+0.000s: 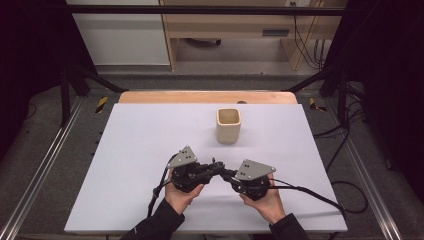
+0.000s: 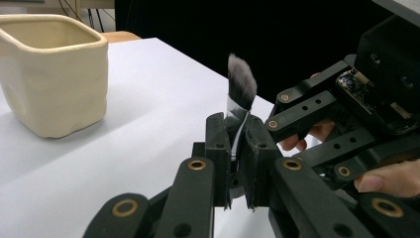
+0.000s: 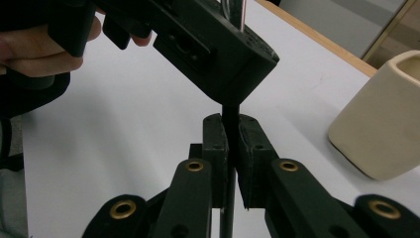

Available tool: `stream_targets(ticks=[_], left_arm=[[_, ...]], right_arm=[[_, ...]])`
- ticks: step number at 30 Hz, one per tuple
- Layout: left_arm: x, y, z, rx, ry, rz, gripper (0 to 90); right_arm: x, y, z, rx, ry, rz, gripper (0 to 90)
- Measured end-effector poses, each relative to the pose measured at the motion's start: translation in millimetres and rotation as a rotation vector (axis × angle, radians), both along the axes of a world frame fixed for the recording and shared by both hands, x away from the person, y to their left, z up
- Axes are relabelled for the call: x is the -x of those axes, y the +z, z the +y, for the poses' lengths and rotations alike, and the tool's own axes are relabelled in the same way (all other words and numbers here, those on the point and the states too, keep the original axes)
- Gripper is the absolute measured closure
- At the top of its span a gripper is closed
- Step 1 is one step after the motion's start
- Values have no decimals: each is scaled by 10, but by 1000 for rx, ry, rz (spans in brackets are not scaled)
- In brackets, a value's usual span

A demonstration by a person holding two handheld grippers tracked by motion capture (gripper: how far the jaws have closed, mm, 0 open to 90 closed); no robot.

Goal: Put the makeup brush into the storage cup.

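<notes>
Low over the near middle of the tabletop (image 1: 150, 150), both grippers meet nose to nose, and between them sits a brush (image 2: 241, 84). The left gripper (image 2: 236, 148) has its jaws clamped on the shiny ferrule just under the dark bristles, which stand up above the pads. The right gripper (image 3: 232, 148) has its jaws closed on the thin dark handle, right below the left one's nose. So the brush is pinned at two spots, held off the surface between the hands.

This looks like a handover, caught at the point where both sides grip. Next, I'd judge, one side has to let go cleanly while the other keeps its squeeze, or the brush twists or drops. My guess is the cup (image 1: 228, 125) is the goal: it stands upright, mouth open, beyond the grippers toward the far edge, well apart from them.

Room? Plenty. White surface lies bare left, right and ahead, with nothing between hands and cup. The near edge is close under the wrists, and cables trail off the right side, so a lift forward is the free line.
</notes>
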State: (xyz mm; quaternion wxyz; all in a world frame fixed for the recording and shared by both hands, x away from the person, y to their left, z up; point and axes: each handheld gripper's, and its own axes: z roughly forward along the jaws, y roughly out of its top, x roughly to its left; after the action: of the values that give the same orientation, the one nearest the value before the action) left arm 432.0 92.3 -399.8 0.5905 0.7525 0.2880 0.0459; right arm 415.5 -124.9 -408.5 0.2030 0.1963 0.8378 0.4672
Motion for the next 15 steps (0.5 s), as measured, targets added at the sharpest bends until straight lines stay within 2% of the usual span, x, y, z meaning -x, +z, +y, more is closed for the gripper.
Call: stream_targets(ticks=[6, 15], left_arm=[[-3, 12, 31, -3, 2, -19, 749], [-40, 77, 214, -5, 39, -56, 556]], right_arm=[[-13, 8, -21, -11, -14, 7, 839], [-75, 50, -200, -38, -85, 11, 838]])
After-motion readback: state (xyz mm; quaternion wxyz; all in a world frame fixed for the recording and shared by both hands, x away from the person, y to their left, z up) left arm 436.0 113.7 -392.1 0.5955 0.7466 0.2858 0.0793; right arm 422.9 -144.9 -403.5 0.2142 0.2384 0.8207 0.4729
